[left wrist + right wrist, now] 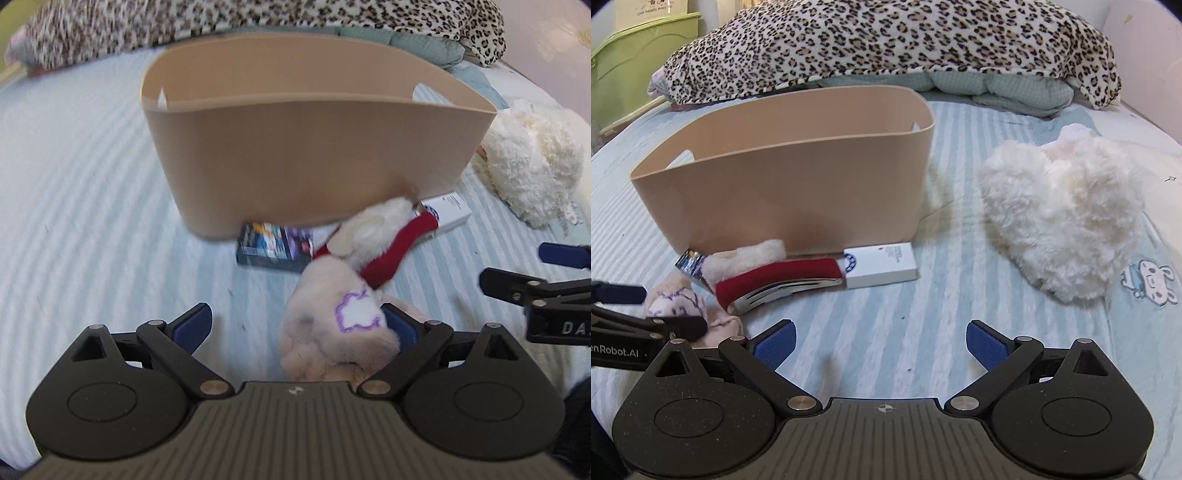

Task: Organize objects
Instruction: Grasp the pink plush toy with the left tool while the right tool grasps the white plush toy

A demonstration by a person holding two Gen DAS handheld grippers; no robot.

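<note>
Left gripper (295, 325) fingers spread, pink plush earmuff (341, 321) against the right finger, nothing pinched yet. Right gripper (881, 345) fingers spread, empty, hovering over the bed (849, 314). Step looks like pickup of the earmuff. Next: close on it, lift clear, drop in the beige bin (295, 162) just behind.

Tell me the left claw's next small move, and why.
Probably close the left claw on the pale pink plush toy. The toy lies between its open blue pads, against the right one, on the striped bed sheet, outside the beige plastic bin.
</note>
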